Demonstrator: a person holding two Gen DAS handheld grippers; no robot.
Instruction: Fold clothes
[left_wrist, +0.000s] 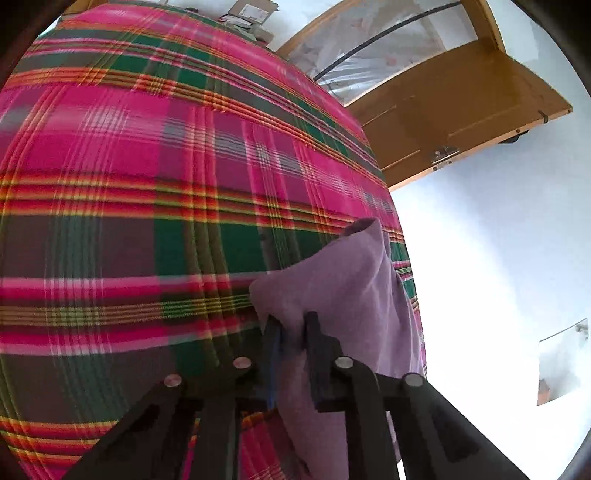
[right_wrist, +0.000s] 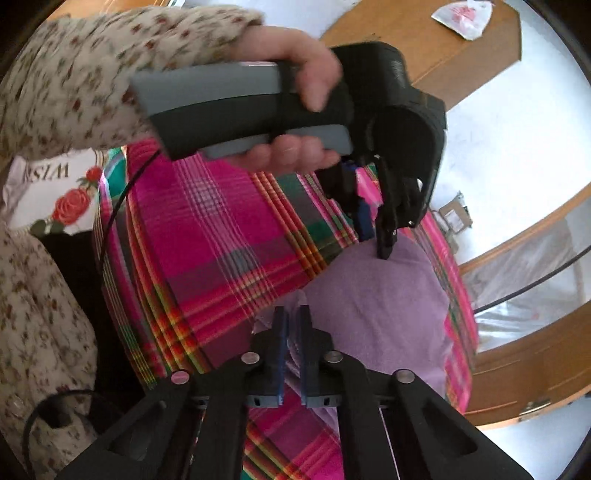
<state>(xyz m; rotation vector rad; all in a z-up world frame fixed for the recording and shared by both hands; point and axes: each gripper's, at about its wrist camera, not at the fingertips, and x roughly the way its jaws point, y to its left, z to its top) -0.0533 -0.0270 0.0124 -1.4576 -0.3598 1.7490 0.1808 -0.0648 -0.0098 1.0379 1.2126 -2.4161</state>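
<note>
**Tools pinching a purple cloth over a plaid bed**

Purple cloth (left_wrist: 343, 280) is lifted above a pink and green plaid blanket (left_wrist: 147, 166). The left tool (left_wrist: 291, 325) pinches one bunched edge. The right tool (right_wrist: 291, 321) appears, through some blur, nearly closed on another edge. A hand (right_wrist: 295, 85) in a floral sleeve grips the left tool's handle.
</note>
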